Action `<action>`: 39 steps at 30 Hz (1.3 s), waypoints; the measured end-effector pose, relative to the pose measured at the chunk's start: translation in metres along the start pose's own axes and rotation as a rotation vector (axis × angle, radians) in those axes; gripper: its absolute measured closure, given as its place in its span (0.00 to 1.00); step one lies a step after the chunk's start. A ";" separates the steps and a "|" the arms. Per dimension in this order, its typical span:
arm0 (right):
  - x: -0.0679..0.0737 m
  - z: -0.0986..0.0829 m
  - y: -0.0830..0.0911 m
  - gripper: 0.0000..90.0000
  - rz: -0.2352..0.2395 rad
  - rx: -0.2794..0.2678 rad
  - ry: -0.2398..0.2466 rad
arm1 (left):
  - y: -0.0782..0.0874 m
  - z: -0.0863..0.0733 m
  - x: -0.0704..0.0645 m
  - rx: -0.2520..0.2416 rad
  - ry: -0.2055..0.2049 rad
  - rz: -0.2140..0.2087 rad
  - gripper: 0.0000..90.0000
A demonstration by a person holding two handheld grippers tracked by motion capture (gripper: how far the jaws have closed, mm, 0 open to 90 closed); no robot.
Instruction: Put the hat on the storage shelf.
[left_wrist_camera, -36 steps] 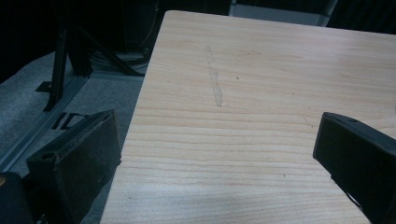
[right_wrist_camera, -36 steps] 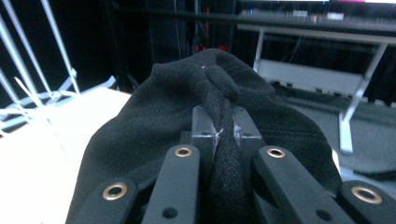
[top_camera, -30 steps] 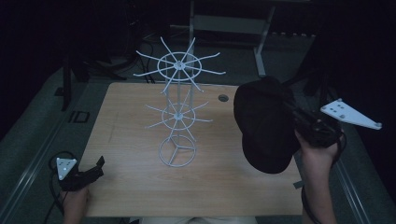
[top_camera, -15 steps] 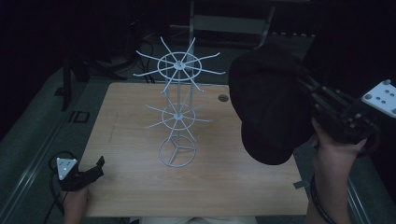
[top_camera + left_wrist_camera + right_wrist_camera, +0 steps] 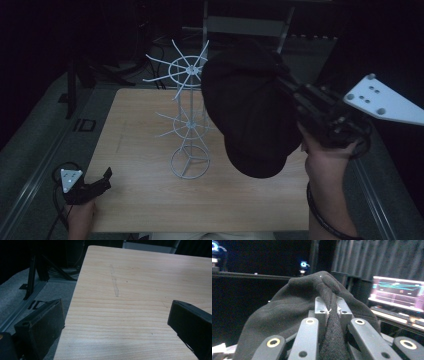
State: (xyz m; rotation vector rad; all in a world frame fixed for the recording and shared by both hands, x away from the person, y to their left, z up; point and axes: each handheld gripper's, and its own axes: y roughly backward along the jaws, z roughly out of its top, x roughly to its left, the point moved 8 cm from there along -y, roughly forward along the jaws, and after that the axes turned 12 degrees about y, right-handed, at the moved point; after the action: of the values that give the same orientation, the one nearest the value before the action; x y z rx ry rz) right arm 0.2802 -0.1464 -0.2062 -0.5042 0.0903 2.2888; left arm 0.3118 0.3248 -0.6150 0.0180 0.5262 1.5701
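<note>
The right gripper [image 5: 287, 87] holds a black cap [image 5: 250, 110] in its closed fingers, above the surface's [image 5: 135, 125] right side beside the rack [image 5: 187, 125], while the left gripper's [image 5: 102, 181] fingers stand wide at the near-left corner.

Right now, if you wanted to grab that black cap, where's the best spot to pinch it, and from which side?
Pinch a fold of cloth at the edge of the black cap, coming from the right, as the right gripper does: its jaws are shut on a ridge of fabric. The cloth is soft and bunches thin enough to clamp, and that side keeps clear of the white wire stand at the cap's left.
</note>
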 end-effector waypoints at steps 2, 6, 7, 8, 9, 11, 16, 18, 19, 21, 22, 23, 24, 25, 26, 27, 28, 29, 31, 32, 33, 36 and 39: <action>0.010 0.005 -0.013 0.92 0.023 -0.007 0.004 | 0.000 0.000 0.000 -0.001 0.001 -0.001 0.02; 0.018 0.010 -0.023 0.92 0.040 -0.014 0.009 | 0.000 0.000 0.000 -0.003 0.001 -0.002 0.02; 0.023 0.012 -0.027 0.92 0.047 -0.015 0.014 | 0.000 0.000 0.000 -0.003 0.002 -0.003 0.02; 0.026 0.012 -0.030 0.92 0.051 -0.011 0.031 | 0.000 0.000 0.000 -0.002 0.002 -0.003 0.02; 0.029 0.012 -0.032 0.92 0.057 -0.009 0.040 | 0.000 0.000 0.000 -0.001 0.002 -0.003 0.02; 0.037 0.008 -0.038 0.92 0.074 0.007 0.067 | 0.000 0.000 0.000 -0.002 0.003 -0.004 0.02; 0.049 -0.012 -0.049 0.92 0.133 0.066 0.088 | 0.000 0.000 0.000 -0.001 0.003 -0.005 0.02; 0.051 -0.019 -0.050 0.92 0.140 0.076 0.085 | 0.000 0.000 0.000 -0.001 0.003 -0.004 0.02; 0.052 -0.022 -0.050 0.92 0.148 0.079 0.079 | 0.000 0.000 0.000 -0.001 0.003 -0.003 0.02; 0.053 -0.027 -0.050 0.92 0.163 0.080 0.067 | 0.000 0.000 0.000 -0.001 0.002 -0.002 0.02; 0.054 -0.030 -0.051 0.91 0.167 0.080 0.067 | 0.000 0.000 0.000 -0.001 0.001 -0.002 0.02; 0.055 -0.033 -0.050 0.91 0.174 0.082 0.062 | 0.000 0.000 0.000 0.000 0.002 -0.002 0.02; 0.056 -0.037 -0.051 0.91 0.189 0.089 0.055 | 0.000 0.000 0.000 0.000 0.002 -0.002 0.02; 0.057 -0.040 -0.050 0.90 0.200 0.092 0.042 | 0.000 0.000 0.000 -0.001 0.002 -0.002 0.02; 0.057 -0.044 -0.050 0.90 0.206 0.095 0.034 | 0.000 0.000 0.000 -0.001 0.002 -0.002 0.02; 0.058 -0.048 -0.050 0.90 0.214 0.100 0.026 | 0.000 0.000 0.000 -0.001 0.002 -0.002 0.02; 0.060 -0.052 -0.050 0.90 0.221 0.102 0.015 | 0.000 0.000 0.000 0.000 0.002 -0.002 0.02; 0.061 -0.056 -0.050 0.90 0.229 0.103 0.009 | 0.000 0.000 0.000 -0.001 0.002 -0.002 0.02; 0.064 -0.064 -0.050 0.89 0.238 0.109 -0.001 | 0.000 0.000 0.000 -0.002 0.003 -0.003 0.02; 0.064 -0.067 -0.051 0.88 0.243 0.107 -0.007 | 0.000 0.000 0.000 -0.003 0.003 -0.003 0.02; 0.064 -0.071 -0.051 0.86 0.246 0.108 -0.015 | 0.000 0.000 0.000 -0.002 0.004 -0.003 0.02; 0.063 -0.080 -0.051 0.81 0.246 0.119 -0.036 | 0.000 0.000 0.000 -0.001 0.005 -0.005 0.02; 0.061 -0.088 -0.051 0.77 0.242 0.130 -0.052 | 0.000 0.000 0.000 -0.001 0.004 -0.005 0.02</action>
State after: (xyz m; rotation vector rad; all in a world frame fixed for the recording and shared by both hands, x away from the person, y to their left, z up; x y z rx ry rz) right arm 0.3072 -0.0883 -0.3059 -0.3833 0.2866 2.5099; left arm 0.3116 0.3253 -0.6149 0.0128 0.5285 1.5660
